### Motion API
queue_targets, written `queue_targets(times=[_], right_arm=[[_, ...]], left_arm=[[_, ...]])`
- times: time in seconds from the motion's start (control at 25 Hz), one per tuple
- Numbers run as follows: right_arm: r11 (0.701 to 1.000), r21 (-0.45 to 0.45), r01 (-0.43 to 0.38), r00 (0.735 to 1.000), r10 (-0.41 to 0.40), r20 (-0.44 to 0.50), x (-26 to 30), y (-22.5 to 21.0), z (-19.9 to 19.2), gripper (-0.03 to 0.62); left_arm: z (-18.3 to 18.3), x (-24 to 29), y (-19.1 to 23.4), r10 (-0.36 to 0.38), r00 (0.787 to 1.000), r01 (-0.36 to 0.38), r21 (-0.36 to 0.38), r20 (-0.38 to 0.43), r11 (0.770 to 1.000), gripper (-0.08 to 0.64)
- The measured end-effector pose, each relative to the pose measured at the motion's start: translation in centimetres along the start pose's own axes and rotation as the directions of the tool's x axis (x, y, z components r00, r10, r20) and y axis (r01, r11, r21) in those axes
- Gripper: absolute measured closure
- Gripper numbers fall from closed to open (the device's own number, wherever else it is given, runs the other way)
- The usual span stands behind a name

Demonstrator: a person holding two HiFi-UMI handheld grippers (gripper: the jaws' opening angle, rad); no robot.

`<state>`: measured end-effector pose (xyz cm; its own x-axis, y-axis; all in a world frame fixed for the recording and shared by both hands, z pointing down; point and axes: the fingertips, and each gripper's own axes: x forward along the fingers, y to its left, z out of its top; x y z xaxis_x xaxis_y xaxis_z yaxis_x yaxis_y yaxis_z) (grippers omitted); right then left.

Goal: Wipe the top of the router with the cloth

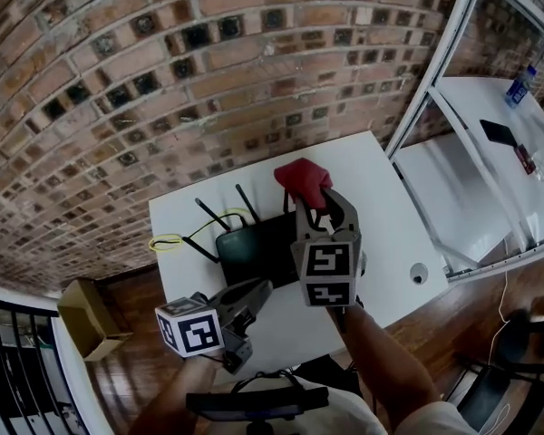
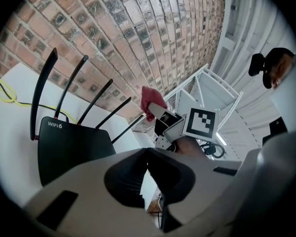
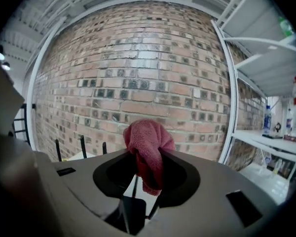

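Two tools | right tool (image 1: 315,205) clamps cloth (image 1: 302,178) — above router (image 1: 254,247) | left tool (image 1: 259,290) closed, empty — near router

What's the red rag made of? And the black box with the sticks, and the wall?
The red cloth looks like soft terry or microfibre: its surface is fuzzy and nubbly, and it droops in folds. The router seems to be hard plastic, matt black, smooth with crisp edges and thin stiff antennas. The wall is rough brick, reddish brown, with pale mortar lines between the bricks.
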<state>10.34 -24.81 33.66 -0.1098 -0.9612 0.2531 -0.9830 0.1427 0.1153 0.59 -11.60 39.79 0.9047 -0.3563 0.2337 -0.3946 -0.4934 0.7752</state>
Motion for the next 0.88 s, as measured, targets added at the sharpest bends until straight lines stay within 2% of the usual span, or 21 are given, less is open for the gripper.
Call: queue_targets(times=[0.24,0.44,0.6,0.76,0.88], right_arm=[[0.997,-0.066,0.047,0.998,-0.049,-0.028,0.7,-2.4,-1.9,0.466],[0.989,-0.144,0.016,0.995,-0.03,-0.1,1.2,-3.0,-6.4,0.466],[0.979,-0.205,-0.005,0.996,-0.014,-0.093,1.2,-3.0,-7.6,0.466],[0.969,-0.247,-0.029,0.995,0.004,-0.1,1.2,-2.6,-8.8,0.466],[0.965,-0.257,-0.039,0.994,0.011,-0.111,1.4,-2.6,-9.7,0.466]], left_arm=[[-0.5,1.2,-0.4,-0.011,1.0,0.01,-0.031,-0.01,0.999,0.551],[-0.9,1.8,-0.3,-0.002,1.0,0.002,-0.034,-0.02,0.999,0.551],[-1.2,2.3,-0.2,0.015,0.999,-0.016,-0.02,-0.034,1.0,0.551],[-1.6,2.8,-0.1,0.023,0.999,-0.024,-0.035,-0.03,0.999,0.551],[-1.8,3.0,0.1,0.037,0.999,-0.038,-0.03,-0.034,0.999,0.551]])
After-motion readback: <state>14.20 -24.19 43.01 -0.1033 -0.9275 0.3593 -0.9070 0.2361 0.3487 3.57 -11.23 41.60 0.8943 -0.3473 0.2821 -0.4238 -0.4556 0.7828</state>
